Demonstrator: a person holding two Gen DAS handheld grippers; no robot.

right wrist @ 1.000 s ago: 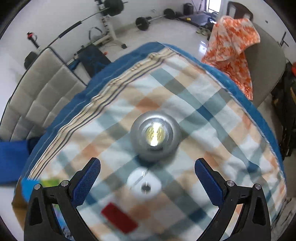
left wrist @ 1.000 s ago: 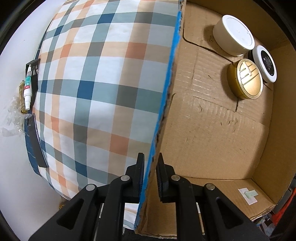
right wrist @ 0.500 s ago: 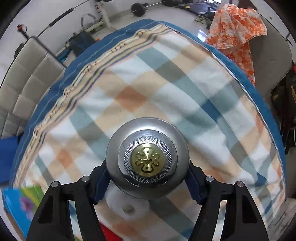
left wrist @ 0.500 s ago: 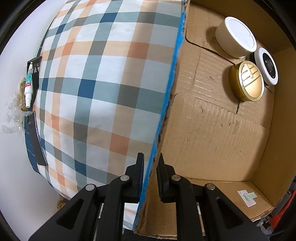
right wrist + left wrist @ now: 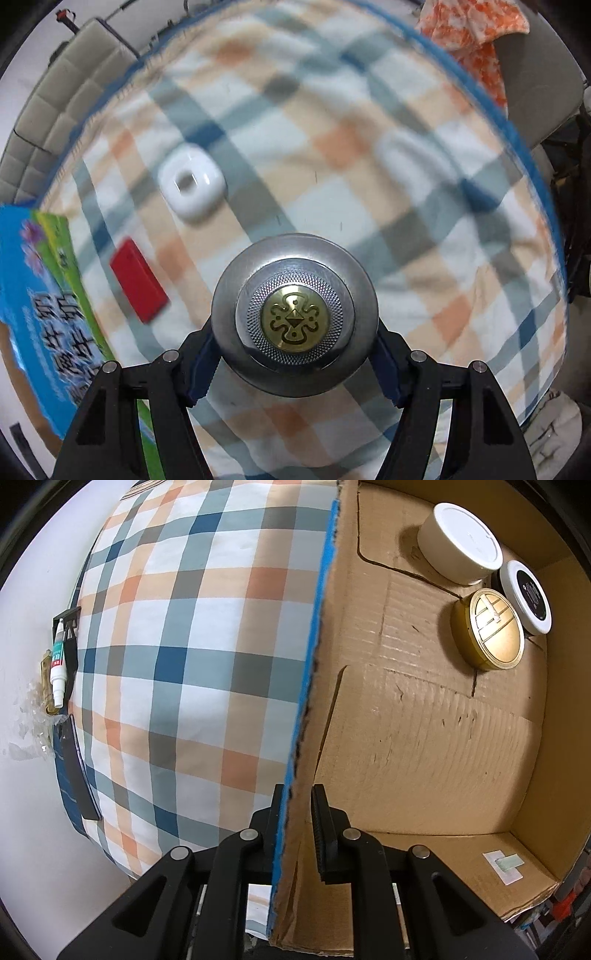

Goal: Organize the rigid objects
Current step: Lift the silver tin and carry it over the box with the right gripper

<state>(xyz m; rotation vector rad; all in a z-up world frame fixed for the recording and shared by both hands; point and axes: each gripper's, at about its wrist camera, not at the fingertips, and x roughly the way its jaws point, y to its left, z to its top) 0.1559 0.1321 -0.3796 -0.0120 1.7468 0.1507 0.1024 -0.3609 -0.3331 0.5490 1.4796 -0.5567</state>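
We found the right gripper (image 5: 294, 363) clamped on a round silver tin (image 5: 294, 317) with a brass emblem, its blue pads pressed to the tin's sides, the tin held above the checked bedspread (image 5: 424, 229). The left gripper (image 5: 297, 825) was pinched nearly shut on the cardboard box (image 5: 424, 746) wall, at its blue-edged rim. Inside that box, in the far corner, sat a white tub (image 5: 463, 541), a gold tin (image 5: 493, 631) and a black-topped jar (image 5: 528, 596). We judged the step as carrying the silver tin boxward. The next move called for clearing the wall, then lowering the tin beside the gold one.
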